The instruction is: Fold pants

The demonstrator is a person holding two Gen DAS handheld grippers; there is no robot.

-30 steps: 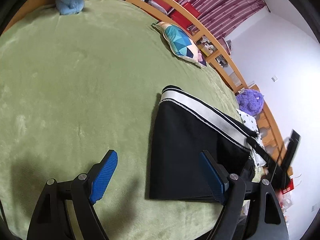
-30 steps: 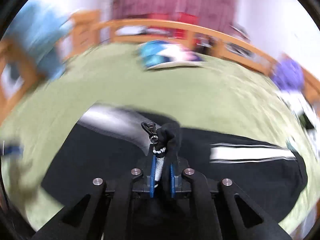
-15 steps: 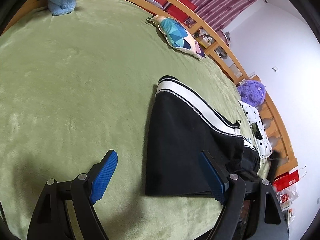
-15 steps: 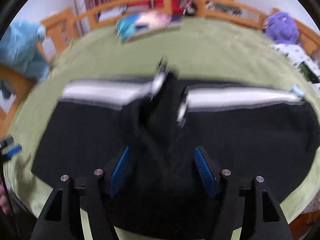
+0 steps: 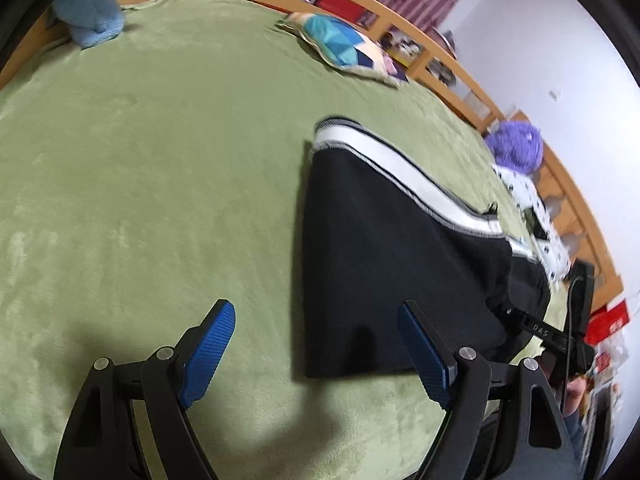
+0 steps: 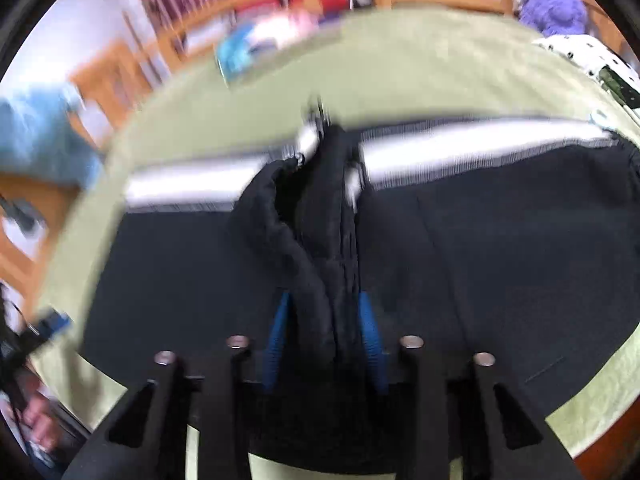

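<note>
Left gripper: I see its jaws spread wide above the green bed, holding nothing.
Right gripper: my jaws are pinched narrow on a bunched ridge of the pants (blurred view).
Pants: black with a white stripe, spread flat on the bed's right side.
Pillow: far, by the wooden rail.

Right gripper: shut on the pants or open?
Shut on the pants. The right gripper has a bunched ridge of black fabric pinched between its blue pads, though the view is blurred.
</note>
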